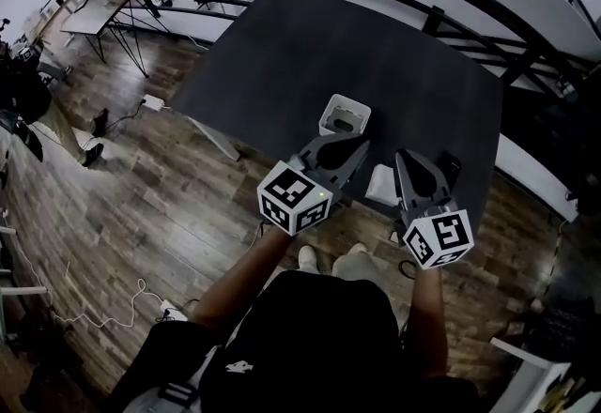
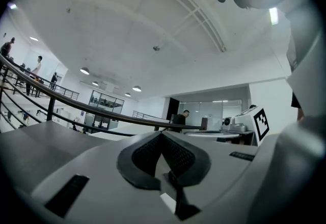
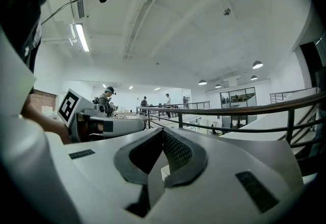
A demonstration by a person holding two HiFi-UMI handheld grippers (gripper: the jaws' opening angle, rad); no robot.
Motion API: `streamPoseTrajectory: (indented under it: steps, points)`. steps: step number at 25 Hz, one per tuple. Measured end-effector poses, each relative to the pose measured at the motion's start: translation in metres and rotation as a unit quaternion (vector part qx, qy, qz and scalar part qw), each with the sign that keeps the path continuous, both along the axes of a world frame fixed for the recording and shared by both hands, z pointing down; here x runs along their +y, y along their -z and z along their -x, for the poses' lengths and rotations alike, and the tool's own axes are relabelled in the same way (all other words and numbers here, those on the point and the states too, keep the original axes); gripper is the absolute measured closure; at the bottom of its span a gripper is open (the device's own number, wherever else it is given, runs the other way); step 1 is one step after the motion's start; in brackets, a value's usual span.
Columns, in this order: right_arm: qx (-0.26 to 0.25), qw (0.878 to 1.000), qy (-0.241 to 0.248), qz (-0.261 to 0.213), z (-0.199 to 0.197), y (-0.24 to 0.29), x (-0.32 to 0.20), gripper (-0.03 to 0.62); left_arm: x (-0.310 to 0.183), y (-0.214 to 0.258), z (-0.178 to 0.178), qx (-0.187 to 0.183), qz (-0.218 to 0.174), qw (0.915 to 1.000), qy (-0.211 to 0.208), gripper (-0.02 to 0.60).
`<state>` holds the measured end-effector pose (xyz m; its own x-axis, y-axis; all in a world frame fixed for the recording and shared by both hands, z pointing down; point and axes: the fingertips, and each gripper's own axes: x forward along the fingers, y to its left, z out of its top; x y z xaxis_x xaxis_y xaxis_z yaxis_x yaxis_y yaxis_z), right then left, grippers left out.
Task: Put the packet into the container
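Left gripper [image 1: 355,146], right gripper [image 1: 406,160] level over near table [image 1: 282,54] edge, jaws together, empty: approach only. White packet [image 1: 381,184] lies between them; open container [image 1: 346,100] just beyond, awaiting drop.

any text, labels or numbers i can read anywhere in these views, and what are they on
No readable words or numbers in any view.
Left marker cube: black-and-white squares only, no letters.
Right marker cube: same, pattern only.
White mark on the black shirt: too small to read.
White container: no print visible.
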<state>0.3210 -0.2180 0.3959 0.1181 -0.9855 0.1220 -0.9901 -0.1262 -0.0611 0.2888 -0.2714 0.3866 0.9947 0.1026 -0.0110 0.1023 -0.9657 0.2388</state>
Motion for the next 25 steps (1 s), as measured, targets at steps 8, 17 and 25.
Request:
streamPoseTrajectory:
  steps: [8, 17, 25]
  points:
    - [0.008, 0.996, 0.064, 0.055, -0.033, -0.032, -0.022, 0.589, -0.029, -0.024, -0.028, -0.036, -0.019, 0.998, 0.048, 0.577]
    - [0.058, 0.967, 0.165, 0.183, -0.045, -0.1, -0.024, 0.435, -0.055, -0.032, -0.04, -0.039, -0.009, 0.9948, 0.094, 0.577]
    - [0.109, 0.896, 0.271, 0.335, -0.041, -0.172, -0.006, 0.247, -0.058, -0.043, -0.047, -0.055, -0.015, 0.9926, 0.107, 0.577]
